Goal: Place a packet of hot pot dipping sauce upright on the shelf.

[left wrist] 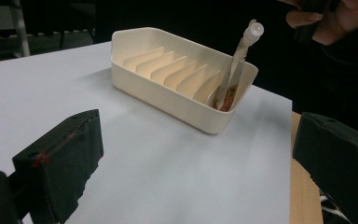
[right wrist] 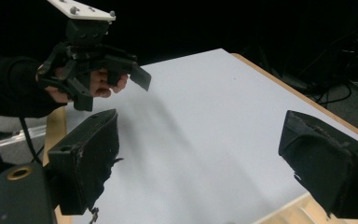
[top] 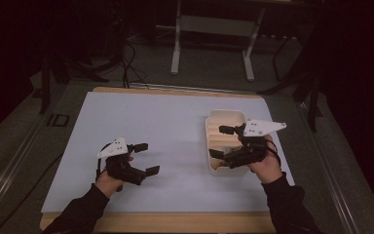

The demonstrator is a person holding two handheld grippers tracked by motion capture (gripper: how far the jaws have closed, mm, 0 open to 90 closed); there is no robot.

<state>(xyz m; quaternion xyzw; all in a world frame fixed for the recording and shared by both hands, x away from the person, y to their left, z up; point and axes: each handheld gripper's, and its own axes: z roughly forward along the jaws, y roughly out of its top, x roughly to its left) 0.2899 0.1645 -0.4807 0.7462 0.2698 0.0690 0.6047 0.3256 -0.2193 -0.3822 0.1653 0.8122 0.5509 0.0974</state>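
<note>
Cream slotted tray [top: 223,119] near the right edge of the white table top [top: 165,126], one capped tube [left wrist: 235,70] upright in its near end slot.

Right gripper [top: 222,142] hovers over the tray, jaws spread, empty. Left gripper [top: 147,158] hovers well apart, jaws spread, over bare surface.

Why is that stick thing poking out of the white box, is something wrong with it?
A capped tube leans tilted in the end slot of the cream slotted tray, its cap sticking above the rim. Reddish-brown smears show at its foot. The other slots look empty. Nothing looks spilled on the table.
</note>
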